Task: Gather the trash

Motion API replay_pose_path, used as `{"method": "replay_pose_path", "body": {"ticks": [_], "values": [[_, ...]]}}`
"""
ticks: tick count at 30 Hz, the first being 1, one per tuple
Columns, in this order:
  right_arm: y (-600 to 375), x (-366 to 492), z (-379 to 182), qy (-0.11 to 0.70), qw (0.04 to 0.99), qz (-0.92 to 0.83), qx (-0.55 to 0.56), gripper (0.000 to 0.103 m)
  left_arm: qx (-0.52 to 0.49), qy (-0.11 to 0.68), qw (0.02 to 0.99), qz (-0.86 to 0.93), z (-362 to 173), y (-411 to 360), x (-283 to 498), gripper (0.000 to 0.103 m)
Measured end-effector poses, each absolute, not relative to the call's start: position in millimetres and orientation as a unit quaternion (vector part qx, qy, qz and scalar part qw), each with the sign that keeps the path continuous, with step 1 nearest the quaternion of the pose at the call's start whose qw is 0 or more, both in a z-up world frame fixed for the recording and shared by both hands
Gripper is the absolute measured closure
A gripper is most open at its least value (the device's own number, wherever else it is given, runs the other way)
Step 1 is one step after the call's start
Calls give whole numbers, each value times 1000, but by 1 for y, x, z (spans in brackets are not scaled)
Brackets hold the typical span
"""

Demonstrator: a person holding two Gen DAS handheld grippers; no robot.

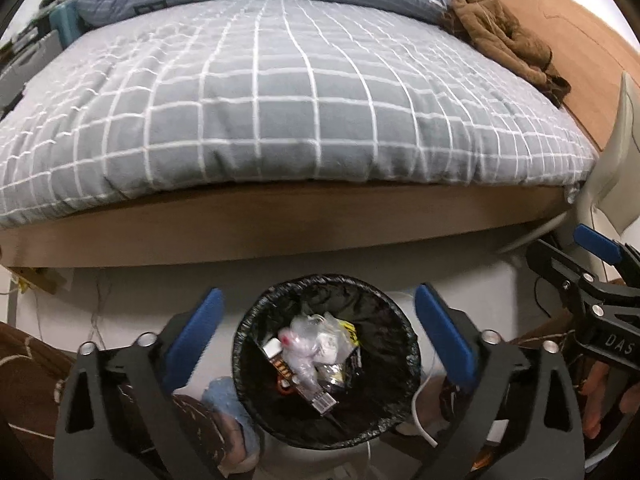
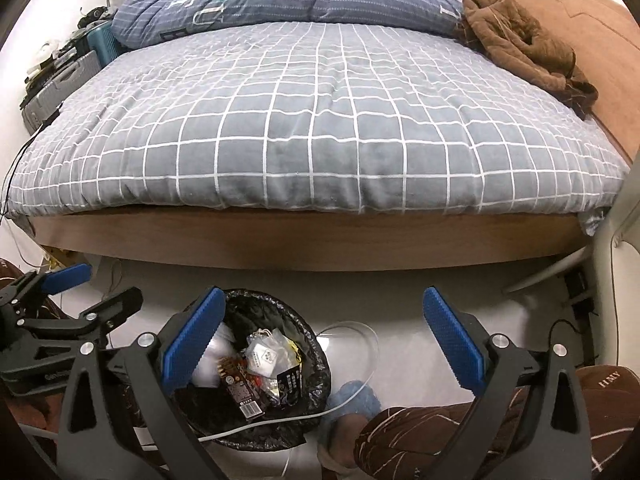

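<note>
the left gripper (image 1: 318,336) hangs above the trash bin (image 1: 326,360), its blue fingers (image 1: 444,336) wide apart with nothing between them. the bin, lined with a black bag, stands on the pale floor (image 2: 400,292) in front of the bed (image 2: 320,128) and holds wrappers (image 1: 316,354) and crumpled plastic. the right gripper (image 2: 324,340) is just beside the bin, fingers (image 2: 454,344) likewise spread and empty. a white cable (image 2: 280,420) crosses the bin's near rim.

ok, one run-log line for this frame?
phase: trash dropped | left gripper: open, empty, over bin | right gripper: open, empty, beside bin | bin: black liner, wrappers inside | bed: no trash seen
</note>
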State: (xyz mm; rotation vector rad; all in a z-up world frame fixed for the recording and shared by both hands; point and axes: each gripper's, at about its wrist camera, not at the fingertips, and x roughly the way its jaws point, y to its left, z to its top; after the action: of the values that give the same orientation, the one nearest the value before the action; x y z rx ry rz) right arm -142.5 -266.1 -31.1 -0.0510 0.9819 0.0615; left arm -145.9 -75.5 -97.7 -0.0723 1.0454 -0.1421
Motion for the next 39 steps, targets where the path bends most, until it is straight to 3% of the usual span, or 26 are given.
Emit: {"method": "replay_pose_path", "body": {"ticks": [19, 39], "values": [[-238, -176, 81, 370, 928, 39, -31, 8, -37, 385, 921, -45, 38, -47, -184, 6], [-231, -196, 98, 353, 934, 44, -25, 8, -35, 371, 927, -36, 52, -42, -205, 6]]}}
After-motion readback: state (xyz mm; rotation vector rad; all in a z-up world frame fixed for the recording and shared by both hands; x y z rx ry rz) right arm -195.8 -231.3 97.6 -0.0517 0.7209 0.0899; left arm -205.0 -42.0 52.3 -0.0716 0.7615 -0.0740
